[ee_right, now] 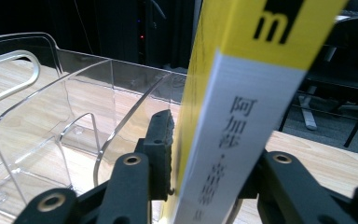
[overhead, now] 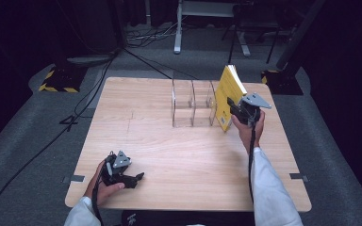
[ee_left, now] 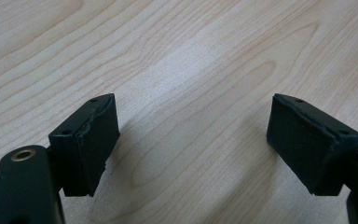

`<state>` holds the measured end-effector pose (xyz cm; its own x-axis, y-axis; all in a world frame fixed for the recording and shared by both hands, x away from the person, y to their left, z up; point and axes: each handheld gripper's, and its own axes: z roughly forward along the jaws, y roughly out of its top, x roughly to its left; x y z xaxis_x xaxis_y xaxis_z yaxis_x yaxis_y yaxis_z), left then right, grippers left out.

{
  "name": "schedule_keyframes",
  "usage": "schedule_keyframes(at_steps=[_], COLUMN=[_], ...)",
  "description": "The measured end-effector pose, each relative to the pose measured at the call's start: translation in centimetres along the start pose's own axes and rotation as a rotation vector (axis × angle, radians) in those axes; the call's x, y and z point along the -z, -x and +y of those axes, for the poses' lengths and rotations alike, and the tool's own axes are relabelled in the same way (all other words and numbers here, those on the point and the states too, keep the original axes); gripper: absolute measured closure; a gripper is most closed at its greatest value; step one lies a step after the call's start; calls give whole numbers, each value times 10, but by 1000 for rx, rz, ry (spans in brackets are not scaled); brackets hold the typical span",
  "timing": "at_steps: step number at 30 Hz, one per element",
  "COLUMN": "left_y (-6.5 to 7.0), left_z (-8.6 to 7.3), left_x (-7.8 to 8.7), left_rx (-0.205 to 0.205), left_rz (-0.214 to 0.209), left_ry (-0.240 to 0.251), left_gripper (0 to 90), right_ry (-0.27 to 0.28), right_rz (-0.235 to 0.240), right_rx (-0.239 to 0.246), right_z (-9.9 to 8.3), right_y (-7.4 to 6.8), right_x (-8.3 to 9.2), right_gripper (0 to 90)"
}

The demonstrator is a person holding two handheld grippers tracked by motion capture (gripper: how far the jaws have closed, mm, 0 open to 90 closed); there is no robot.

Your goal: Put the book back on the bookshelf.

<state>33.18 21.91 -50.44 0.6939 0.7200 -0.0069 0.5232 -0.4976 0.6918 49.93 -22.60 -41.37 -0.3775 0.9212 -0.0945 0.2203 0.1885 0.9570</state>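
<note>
Holding a yellow book (overhead: 228, 96) upright at the far right of the table, the right gripper (overhead: 231, 106) sits at the end of an outstretched arm in a white sleeve (overhead: 268, 188), with the hand (overhead: 250, 129) wrapped around the grip from below and the cable trailing back along the forearm. From the right gripper view, the book's spine (ee_right: 235, 135), white with a yellow top band and printed characters, stands between the two black jaws. The left pad is right up against the cover, but I honestly can't tell whether the pads are actually pressing or have just let go, since the far pad is hidden behind the spine. The book leans a little, its bottom edge on the wood just beside the right end wall of a clear acrylic divider rack (overhead: 193, 103), outside the slots as far as I can see.

The left gripper (overhead: 139, 177) is way over at the near left corner, well apart from all that. The left hand (overhead: 104, 188) rests low on the tabletop with the claw pointing right across the wood, jaws spread wide with nothing between them, just bare grain.

Surface is a light wooden table (overhead: 179, 155) on grey carpet. Room behind is dark, with black cables (overhead: 136, 37) snaking over the floor, a white stand leg (overhead: 178, 33), and a base with yellow-black hazard tape (overhead: 56, 87) off to the left.
</note>
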Motion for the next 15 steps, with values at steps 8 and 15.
schedule_keyframes(at_steps=[8, 15], left_y=[0, 0], left_z=[0, 0], left_x=[0, 0], left_rx=[0, 1], left_rz=[1, 0], left_ry=[-1, -1], left_gripper=[175, 175], right_ry=[-16, -45], right_rz=[35, 48], right_rx=[48, 57], right_z=[-2, -5], right_y=[1, 9], right_x=[15, 28], right_gripper=[574, 507])
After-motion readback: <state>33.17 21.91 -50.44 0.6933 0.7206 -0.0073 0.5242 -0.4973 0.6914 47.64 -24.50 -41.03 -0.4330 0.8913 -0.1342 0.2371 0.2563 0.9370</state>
